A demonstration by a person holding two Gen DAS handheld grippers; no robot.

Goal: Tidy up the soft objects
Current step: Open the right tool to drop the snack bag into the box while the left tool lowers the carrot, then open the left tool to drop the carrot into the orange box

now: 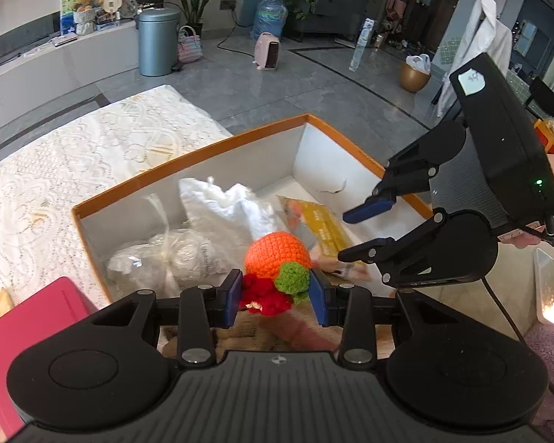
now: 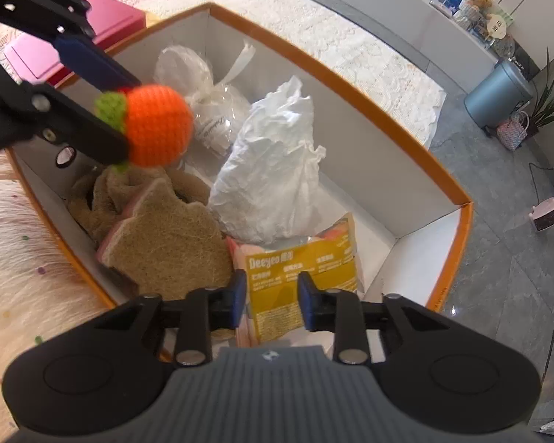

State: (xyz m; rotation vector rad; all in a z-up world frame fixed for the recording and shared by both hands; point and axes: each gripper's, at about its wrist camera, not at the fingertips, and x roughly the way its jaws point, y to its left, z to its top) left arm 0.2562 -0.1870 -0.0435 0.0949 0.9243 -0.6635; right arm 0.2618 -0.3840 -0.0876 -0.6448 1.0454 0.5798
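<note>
Everything here sits around the orange-rimmed box (image 1: 188,153), so I place things by it. Beyond its left side lies a pink case (image 1: 29,332) on the lace-patterned cloth (image 1: 92,147).

My left gripper (image 1: 275,297) hangs above the near edge of the box, clenched on the crocheted orange toy (image 1: 277,254): the blue pads pinch its green-and-red end, and the round orange body sticks out past the fingertips, over the box's inside.

Inside the box, at its left end, lies a clear tied plastic bag (image 2: 207,99). Next to it, toward the middle, stands a crumpled white bag (image 2: 273,170). On the near side, below the toy, brown scouring sponges (image 2: 166,236) are piled against the wall. Just beside them, toward the right end, lies a yellow packet (image 2: 306,277).

My right gripper (image 2: 271,301) is over the right part of the box, pointing steeply down at that packet. Its jaws stand apart and grasp nothing; the packet shows between the fingers from my right wrist camera, but the pads do not press it.
</note>
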